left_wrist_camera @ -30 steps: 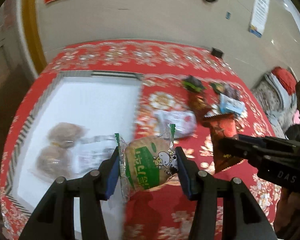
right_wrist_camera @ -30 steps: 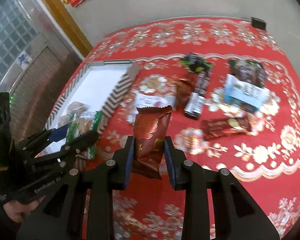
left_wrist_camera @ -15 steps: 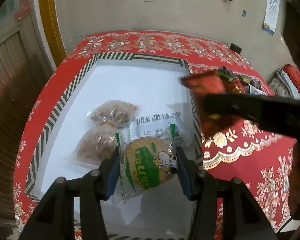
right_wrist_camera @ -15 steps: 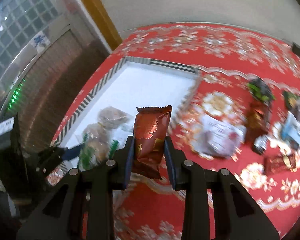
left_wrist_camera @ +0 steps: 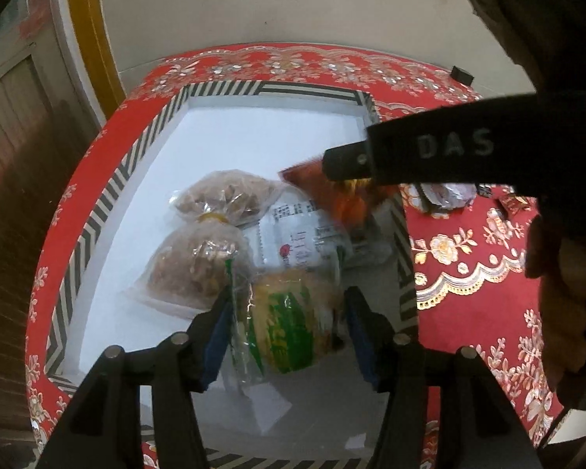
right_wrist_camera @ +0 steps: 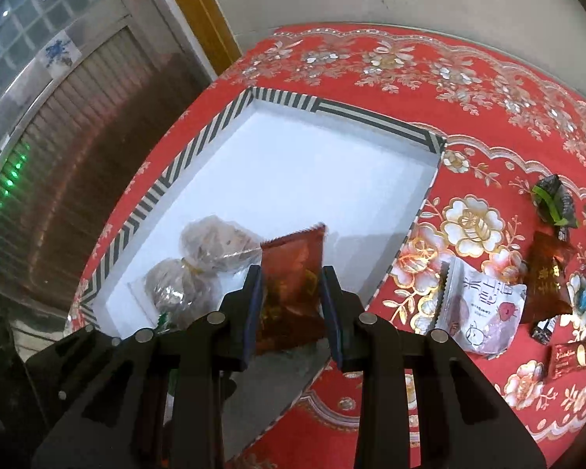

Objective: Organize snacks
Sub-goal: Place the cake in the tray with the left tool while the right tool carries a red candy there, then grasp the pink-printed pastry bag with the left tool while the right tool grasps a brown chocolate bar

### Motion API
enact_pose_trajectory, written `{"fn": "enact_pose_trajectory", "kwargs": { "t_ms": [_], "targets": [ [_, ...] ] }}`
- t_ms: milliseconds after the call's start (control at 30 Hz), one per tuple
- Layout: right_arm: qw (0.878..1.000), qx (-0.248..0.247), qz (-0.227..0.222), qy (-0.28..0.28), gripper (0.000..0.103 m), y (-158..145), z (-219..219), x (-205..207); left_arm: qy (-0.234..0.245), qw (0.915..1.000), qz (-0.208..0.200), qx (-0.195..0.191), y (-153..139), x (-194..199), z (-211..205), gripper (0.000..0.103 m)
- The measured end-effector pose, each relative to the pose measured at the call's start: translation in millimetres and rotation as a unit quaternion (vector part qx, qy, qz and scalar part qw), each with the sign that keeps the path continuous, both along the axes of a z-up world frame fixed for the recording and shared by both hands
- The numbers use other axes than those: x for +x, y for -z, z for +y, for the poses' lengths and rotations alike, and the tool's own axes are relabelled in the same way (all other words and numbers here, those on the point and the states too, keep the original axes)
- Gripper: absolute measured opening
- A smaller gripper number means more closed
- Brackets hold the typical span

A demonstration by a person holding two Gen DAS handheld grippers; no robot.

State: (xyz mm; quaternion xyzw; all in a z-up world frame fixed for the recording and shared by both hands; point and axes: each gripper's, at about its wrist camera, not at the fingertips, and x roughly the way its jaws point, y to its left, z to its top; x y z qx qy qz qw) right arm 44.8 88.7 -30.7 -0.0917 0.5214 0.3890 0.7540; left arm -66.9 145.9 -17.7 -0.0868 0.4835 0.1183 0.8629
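A red floral cloth (right_wrist_camera: pixel 371 58) covers the table. On it, toward 9 o'clock in both views, sits a white tray (left_wrist_camera: pixel 254 148) with a black-and-white striped rim.

In the tray's near half lie two clear bags of brown snacks (left_wrist_camera: pixel 215 234), one at 12 o'clock of the other, tied together at a yellow band. Just at their 3 o'clock lies a white packet (left_wrist_camera: pixel 297 234) with printed text.

The left gripper (left_wrist_camera: pixel 285 320) hangs over the near end of the tray, its jaws opening. Between them is a round green-and-yellow cracker pack (left_wrist_camera: pixel 289 324); the left pad touches its clear wrapper edge, the right pad stands just clear, and the pack is blurred.

The right gripper (right_wrist_camera: pixel 291 305) reaches in over the tray's right rim, closed narrowly on a red-brown pouch (right_wrist_camera: pixel 293 273) that stands upright between the pads, serrated top at 12 o'clock. In the left view that pouch shows at 1 o'clock of the white packet. A hand (left_wrist_camera: pixel 558 293) grips the right tool at 3 o'clock.

Outside the tray, at 3 o'clock in the right view, loose snacks lie on the cloth: a white-and-pink packet (right_wrist_camera: pixel 484 312) nearest the rim, a brown pouch (right_wrist_camera: pixel 547 281) beside it, a dark green-banded wrapper (right_wrist_camera: pixel 554 203) at 1 o'clock, and a small red bar (right_wrist_camera: pixel 570 355) at 4 o'clock.
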Motion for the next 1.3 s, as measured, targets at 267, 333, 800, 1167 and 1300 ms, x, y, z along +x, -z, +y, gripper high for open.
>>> {"fn": "enact_pose_trajectory", "kwargs": {
  "t_ms": [267, 333, 800, 1167, 1300],
  "targets": [
    [0.998, 0.044, -0.033, 0.034, 0.036, -24.5, -38.8, 5.0, -0.017, 0.9984, -0.039, 0.038, -18.7, 6.7, -18.3, 0.084],
    [0.996, 0.046, -0.041, 0.057, 0.036, -27.3, -63.1, 9.5, -0.009, 0.9975, -0.055, 0.045, -25.2, 10.9, -30.0, 0.084],
    [0.961, 0.050, 0.064, 0.263, 0.036, 26.7, -262.7, 48.8, 0.065, 0.9976, -0.017, 0.016, -9.6, 102.4, -109.9, 0.087],
    [0.964, 0.042, 0.065, 0.253, 0.046, 39.3, -247.9, 76.3, 0.048, 0.9971, 0.035, 0.048, 18.1, 156.0, -115.9, 0.087],
    [0.971, 0.007, 0.028, 0.239, 0.048, 37.9, -231.4, 86.7, 0.032, 0.9978, 0.049, 0.032, 29.1, 159.7, -107.4, 0.088]
  ]
}}
